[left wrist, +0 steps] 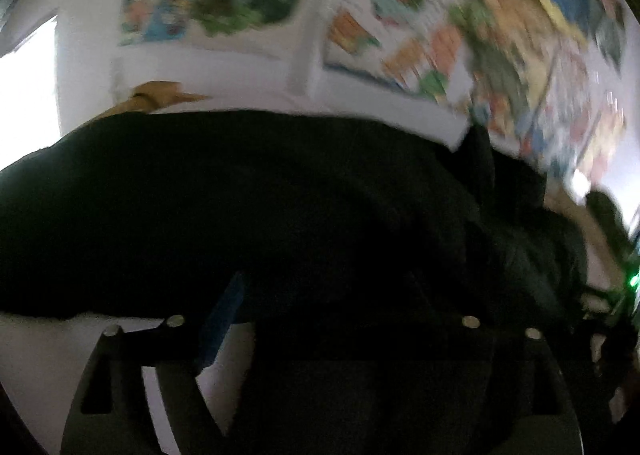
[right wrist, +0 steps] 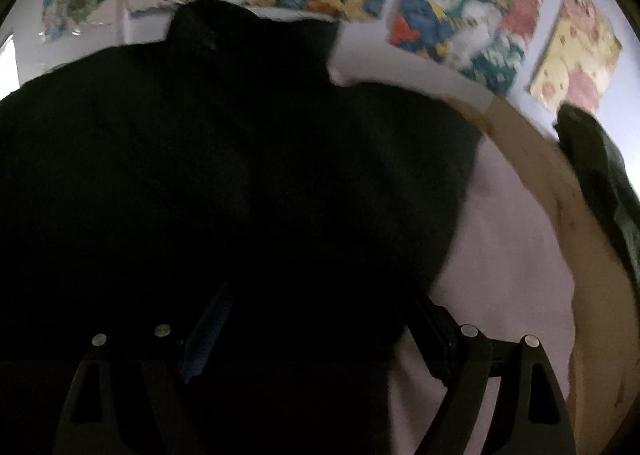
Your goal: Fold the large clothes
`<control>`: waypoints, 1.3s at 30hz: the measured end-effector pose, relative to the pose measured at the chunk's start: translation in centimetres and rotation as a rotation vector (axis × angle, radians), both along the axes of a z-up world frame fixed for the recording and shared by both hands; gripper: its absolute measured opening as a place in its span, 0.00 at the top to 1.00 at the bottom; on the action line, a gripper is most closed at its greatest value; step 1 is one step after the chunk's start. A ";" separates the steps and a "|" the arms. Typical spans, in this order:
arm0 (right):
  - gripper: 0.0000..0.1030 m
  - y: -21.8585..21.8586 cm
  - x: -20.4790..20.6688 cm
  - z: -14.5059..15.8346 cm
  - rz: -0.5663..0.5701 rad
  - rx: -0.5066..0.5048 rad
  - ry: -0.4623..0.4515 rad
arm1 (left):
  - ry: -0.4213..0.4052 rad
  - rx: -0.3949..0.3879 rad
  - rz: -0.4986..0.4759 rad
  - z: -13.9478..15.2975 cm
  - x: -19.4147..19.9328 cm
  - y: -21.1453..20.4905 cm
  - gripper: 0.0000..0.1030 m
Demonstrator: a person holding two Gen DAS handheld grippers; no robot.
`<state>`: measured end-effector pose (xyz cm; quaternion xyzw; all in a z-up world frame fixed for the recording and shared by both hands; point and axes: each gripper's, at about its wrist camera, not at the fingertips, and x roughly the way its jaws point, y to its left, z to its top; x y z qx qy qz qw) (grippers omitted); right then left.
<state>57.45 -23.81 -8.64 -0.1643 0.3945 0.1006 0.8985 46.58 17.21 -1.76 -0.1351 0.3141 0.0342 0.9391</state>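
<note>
A large black garment lies spread over a white surface and fills the middle of the left wrist view. My left gripper hovers at its near edge with the jaws wide apart; the blue pad of one finger shows, and the other finger is lost against the dark cloth. In the right wrist view the same black garment has its collar at the far end. My right gripper stands open over the near part of it, and nothing is seen pinched.
Colourful posters cover the wall behind. A tan wooden edge borders the white surface on the right, with a dark green cloth beyond it. A tan item lies at the far left, and a bright window is beside it.
</note>
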 end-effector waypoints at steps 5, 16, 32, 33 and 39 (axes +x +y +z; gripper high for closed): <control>0.18 6.1 -1.1 1.8 0.106 0.075 0.017 | 0.017 -0.034 0.140 1.1 -2.4 3.5 0.22; 0.17 20.6 -4.5 0.8 0.428 0.038 0.045 | -0.002 -0.084 0.601 1.2 -8.7 10.1 0.21; 0.17 30.7 -1.7 -2.5 0.454 0.086 0.059 | -0.172 -0.353 0.808 -1.6 -13.8 17.7 0.26; 0.14 30.9 -1.5 -2.8 0.450 0.074 0.059 | -0.175 -0.342 0.812 -1.6 -13.9 17.7 0.39; 0.03 31.7 -0.7 -5.6 0.437 0.013 0.086 | -0.207 -0.337 0.804 -1.2 -12.8 18.8 0.79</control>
